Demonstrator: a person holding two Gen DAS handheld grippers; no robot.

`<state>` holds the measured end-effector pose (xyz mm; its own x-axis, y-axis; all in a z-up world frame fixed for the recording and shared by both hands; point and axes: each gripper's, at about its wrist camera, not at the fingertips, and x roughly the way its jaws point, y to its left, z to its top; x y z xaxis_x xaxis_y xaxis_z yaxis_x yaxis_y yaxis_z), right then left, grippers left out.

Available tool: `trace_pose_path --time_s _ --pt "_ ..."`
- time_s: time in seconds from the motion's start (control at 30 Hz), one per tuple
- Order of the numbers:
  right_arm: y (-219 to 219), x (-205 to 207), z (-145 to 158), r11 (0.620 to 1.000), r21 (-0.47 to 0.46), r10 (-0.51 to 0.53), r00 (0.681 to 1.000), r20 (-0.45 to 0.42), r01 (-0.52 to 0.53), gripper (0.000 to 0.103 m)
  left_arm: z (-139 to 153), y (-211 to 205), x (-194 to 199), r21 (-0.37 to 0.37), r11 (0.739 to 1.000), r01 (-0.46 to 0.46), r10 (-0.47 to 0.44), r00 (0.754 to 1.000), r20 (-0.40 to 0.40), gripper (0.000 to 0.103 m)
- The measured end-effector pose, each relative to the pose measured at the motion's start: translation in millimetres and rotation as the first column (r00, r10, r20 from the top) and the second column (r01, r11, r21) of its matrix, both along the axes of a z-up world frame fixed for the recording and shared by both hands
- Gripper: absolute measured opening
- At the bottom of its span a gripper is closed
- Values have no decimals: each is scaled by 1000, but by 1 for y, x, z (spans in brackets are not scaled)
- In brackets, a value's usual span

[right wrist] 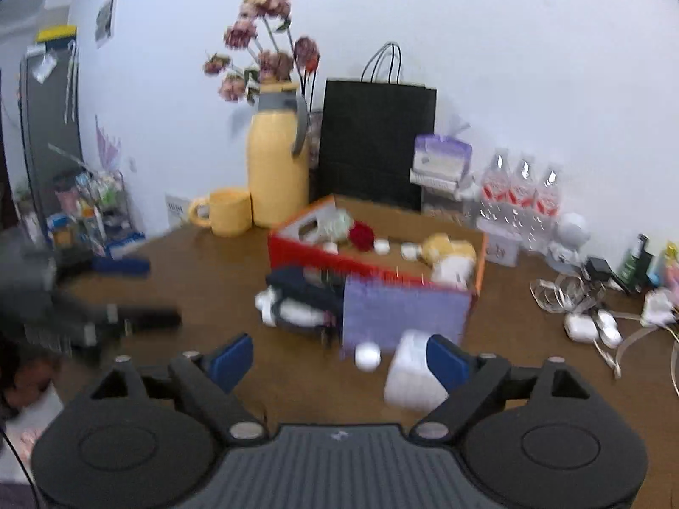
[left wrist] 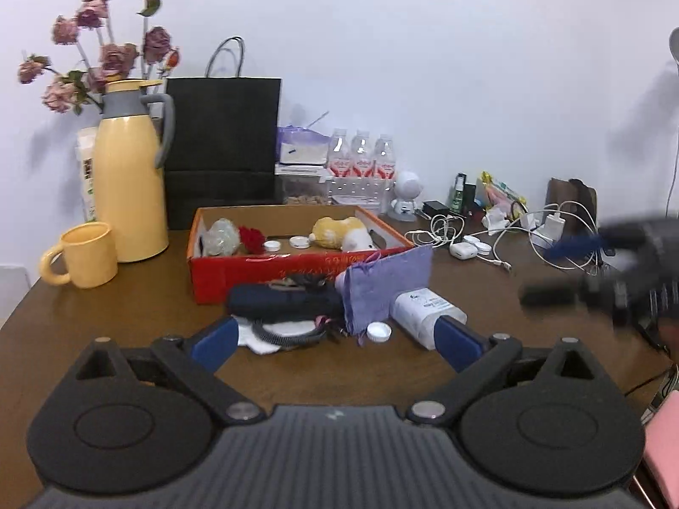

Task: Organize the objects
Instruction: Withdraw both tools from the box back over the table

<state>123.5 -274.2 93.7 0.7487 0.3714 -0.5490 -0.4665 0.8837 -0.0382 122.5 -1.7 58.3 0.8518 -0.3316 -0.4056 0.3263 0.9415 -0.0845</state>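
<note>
A red cardboard box (left wrist: pixel 297 271) (right wrist: pixel 373 269) sits mid-table and holds a yellow-white plush toy (left wrist: pixel 339 231), a red flower (left wrist: pixel 251 238) and white lids. In front of it lie a dark blue bundle (left wrist: pixel 284 301) (right wrist: pixel 305 292), a purple cloth pouch (left wrist: pixel 382 288) (right wrist: pixel 403 314), a white bottle (left wrist: pixel 424 309) (right wrist: pixel 409 377) and a white cap (left wrist: pixel 379 332) (right wrist: pixel 367 356). My left gripper (left wrist: pixel 337 341) (right wrist: pixel 140 292) is open just short of this pile and holds nothing. My right gripper (right wrist: pixel 339 360) (left wrist: pixel 556 269) is also open and empty, with the bottle partly behind its right finger.
At the back left stand a yellow thermos jug (left wrist: pixel 127 178), a yellow mug (left wrist: pixel 85 254), dried flowers (left wrist: pixel 106 46) and a black paper bag (left wrist: pixel 223 144). Water bottles (left wrist: pixel 360 157), a white robot figure (left wrist: pixel 405 197), tangled white cables (left wrist: pixel 530 233) and an earbud case (right wrist: pixel 579 326) crowd the right.
</note>
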Motion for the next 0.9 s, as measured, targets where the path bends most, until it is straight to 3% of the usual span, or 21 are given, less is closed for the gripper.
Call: trace_pose_path --time_s 0.13,0.23,0.33,0.53,0.7,0.77,0.8,0.9 --pt "-2 -38 -38 999 18 -32 995 -95 33 89 -8 6 -19 -45 999 -27 25 999 -27 102" --pt "-15 -67 -53 994 46 -90 990 -112 96 88 -15 5 -34 -17 999 -29 28 999 -32 102" --pt "-32 -91 -47 983 58 -166 981 -98 172 88 -18 6 -45 1 1000 -9 9 1000 -27 102" --pt "-74 -126 -15 944 107 -315 949 10 312 89 -35 3 -43 -26 1000 4 -5 998 -57 102" --pt "-78 -91 -22 921 126 -379 923 68 369 89 -53 -3 -6 33 999 -20 22 997 -74 100" --pt "-66 -61 -35 919 107 -387 919 68 379 88 -59 -4 15 66 997 -41 46 996 -79 90" --pt "-56 -47 -44 924 95 -377 924 65 371 87 -62 -5 28 82 996 -46 52 995 -85 87" --pt "-23 -2 -67 956 63 -289 956 54 285 72 -72 -4 67 124 991 -52 65 993 -102 80"
